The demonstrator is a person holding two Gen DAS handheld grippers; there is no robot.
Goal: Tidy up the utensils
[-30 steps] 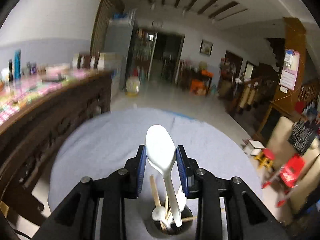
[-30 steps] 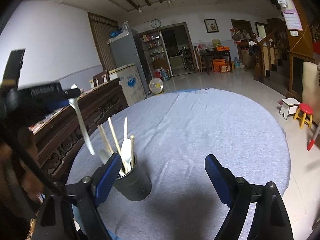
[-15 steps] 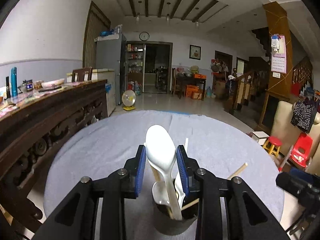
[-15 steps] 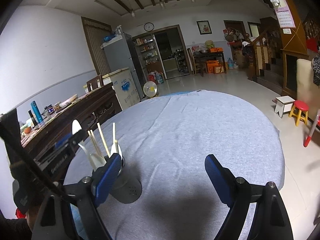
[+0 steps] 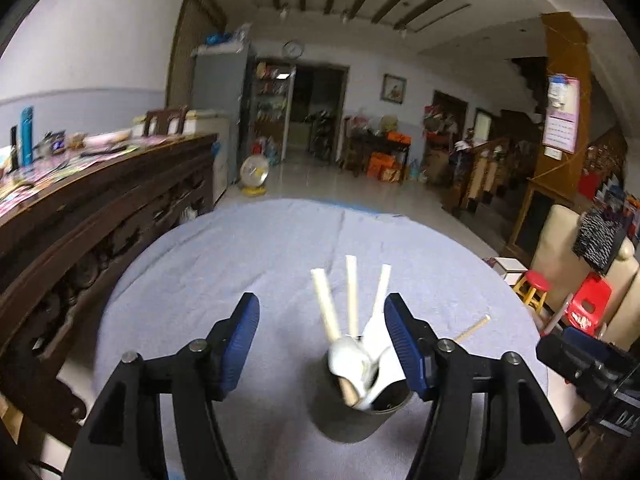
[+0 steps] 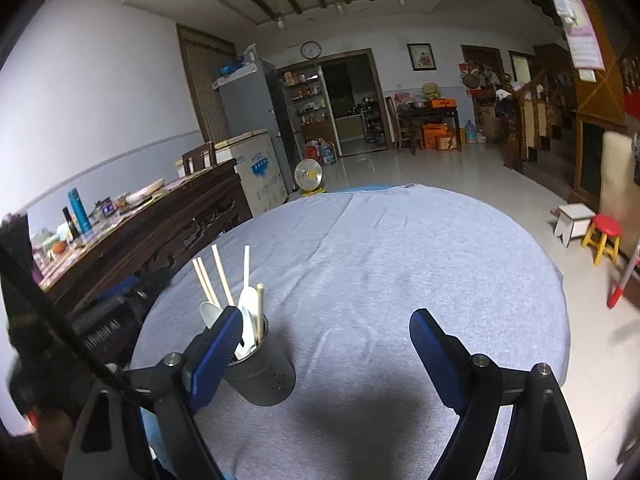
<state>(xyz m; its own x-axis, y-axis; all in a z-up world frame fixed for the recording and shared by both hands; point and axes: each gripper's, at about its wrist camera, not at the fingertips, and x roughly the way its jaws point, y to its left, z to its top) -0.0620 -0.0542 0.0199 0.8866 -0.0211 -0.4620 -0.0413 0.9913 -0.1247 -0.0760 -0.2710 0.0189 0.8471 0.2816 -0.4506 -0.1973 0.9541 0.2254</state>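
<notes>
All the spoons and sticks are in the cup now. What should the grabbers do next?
Probably just lift the left gripper back, away from the cup. Its jaws are open and empty, the spoons and chopsticks stand inside, and no other utensil shows on the tablecloth.

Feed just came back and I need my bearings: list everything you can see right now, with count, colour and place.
holder: one, dark grey cup, upright on the table, near its left edge in the right wrist view.
chopsticks: at least four, pale wood, standing in the holder, leaning apart.
spoons: at least two, white, in the holder; exact count unclear.
table: one, round, under a light grey cloth.
sideboard: one, dark carved wood, left of the table, cluttered on top.
stool: one, red seat with yellow legs, on the floor to the right.
left gripper: one, black with blue pads, open, just before the holder.
right gripper: one, same colours, open, holding nothing.
</notes>
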